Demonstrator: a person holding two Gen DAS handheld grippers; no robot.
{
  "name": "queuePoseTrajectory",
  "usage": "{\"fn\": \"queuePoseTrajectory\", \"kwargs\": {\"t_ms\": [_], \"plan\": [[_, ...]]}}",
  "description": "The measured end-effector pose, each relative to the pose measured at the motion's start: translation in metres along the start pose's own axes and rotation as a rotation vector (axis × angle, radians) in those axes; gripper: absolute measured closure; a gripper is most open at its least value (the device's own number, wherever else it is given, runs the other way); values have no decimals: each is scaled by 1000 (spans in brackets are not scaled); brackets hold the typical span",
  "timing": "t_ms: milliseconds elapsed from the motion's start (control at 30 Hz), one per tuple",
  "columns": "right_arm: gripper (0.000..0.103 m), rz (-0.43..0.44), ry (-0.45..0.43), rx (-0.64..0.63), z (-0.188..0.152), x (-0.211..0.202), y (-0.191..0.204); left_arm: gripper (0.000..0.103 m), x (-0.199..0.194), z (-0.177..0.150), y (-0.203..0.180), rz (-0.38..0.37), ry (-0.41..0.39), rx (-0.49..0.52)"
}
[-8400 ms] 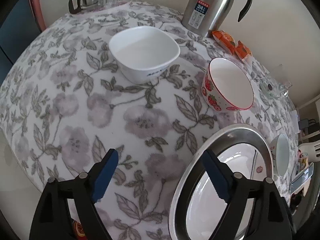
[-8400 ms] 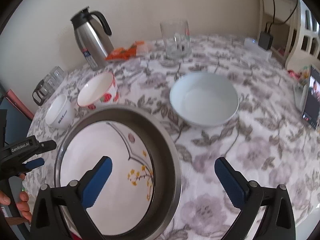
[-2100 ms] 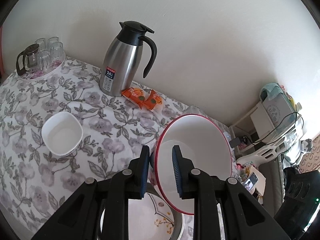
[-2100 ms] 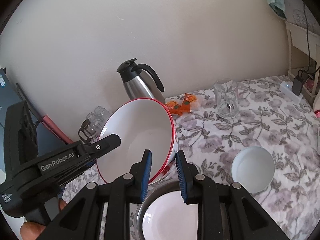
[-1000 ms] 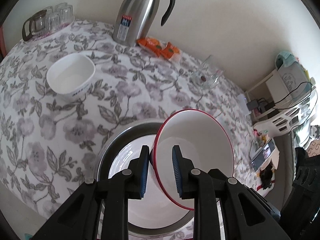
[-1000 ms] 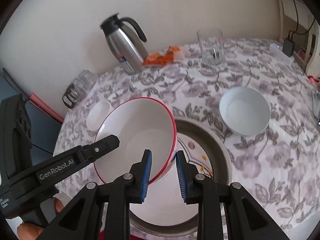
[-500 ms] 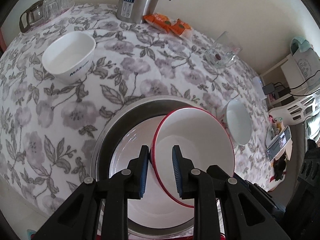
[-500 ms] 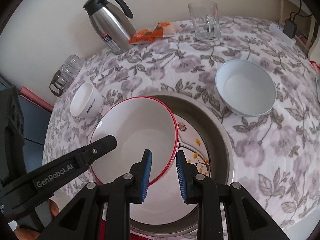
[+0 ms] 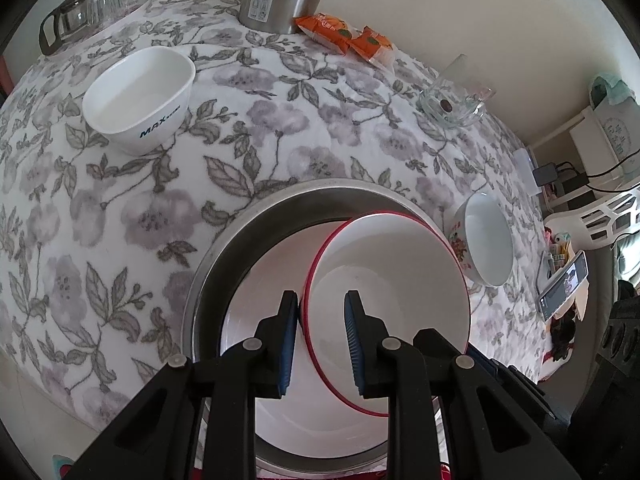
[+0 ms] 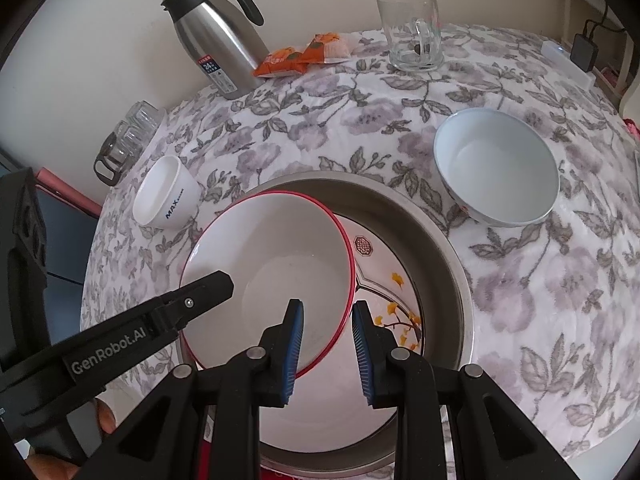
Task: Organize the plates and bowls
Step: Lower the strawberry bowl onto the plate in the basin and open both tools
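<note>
— Left wrist view: what was held, and how?
— Left gripper nearly closed, blue pads pinching the rim of a red-rimmed bowl. One pad outside the wall, the other inside.

— And the other side?
— Right gripper likewise almost closed, clamped on the near rim of the same red-rimmed bowl. Both grippers gripping it at once.

— Where was that bowl?
— Tilted inside a wide steel basin, over a white plate with yellow flowers lying in the basin. Whether touching the plate, could not tell.

— Anything else on the table?
— Flowered tablecloth throughout. Square white bowl standing apart on the far left of the basin. Round white bowl just beside the basin on the right. Further back a steel jug, orange snack packets and a glass mug. Small glasses at the far left edge.
</note>
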State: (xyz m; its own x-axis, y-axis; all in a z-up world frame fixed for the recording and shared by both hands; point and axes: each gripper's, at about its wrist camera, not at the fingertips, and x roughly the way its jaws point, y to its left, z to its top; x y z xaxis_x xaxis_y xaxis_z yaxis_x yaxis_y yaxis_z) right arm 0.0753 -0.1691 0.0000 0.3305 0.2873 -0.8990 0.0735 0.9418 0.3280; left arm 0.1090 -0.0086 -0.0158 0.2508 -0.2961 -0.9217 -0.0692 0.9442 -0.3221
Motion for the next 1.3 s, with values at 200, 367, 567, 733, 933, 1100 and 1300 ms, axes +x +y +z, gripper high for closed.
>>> {"fn": "queuePoseTrajectory", "kwargs": {"t_ms": [200, 367, 567, 733, 933, 1100, 1300], "plan": [[76, -4, 18, 3, -1, 6, -1, 79, 2, 0, 0, 7, 11, 1], [75, -4, 16, 0, -1, 8, -1, 79, 3, -1, -1, 8, 14, 4], [74, 2, 19, 2, -1, 8, -1, 79, 3, 0, 0, 0, 16, -5], [74, 6, 20, 3, -1, 7, -1, 79, 4, 1, 4, -23, 24, -28], [74, 10, 10, 11, 0, 4, -3, 78, 0, 3, 5, -26, 12, -36], [74, 6, -36, 12, 3, -8, -4, 77, -11, 5, 9, -14, -22, -49], [61, -11, -94, 5, 7, -21, -1, 77, -23, 8, 11, -3, -66, -58]]}}
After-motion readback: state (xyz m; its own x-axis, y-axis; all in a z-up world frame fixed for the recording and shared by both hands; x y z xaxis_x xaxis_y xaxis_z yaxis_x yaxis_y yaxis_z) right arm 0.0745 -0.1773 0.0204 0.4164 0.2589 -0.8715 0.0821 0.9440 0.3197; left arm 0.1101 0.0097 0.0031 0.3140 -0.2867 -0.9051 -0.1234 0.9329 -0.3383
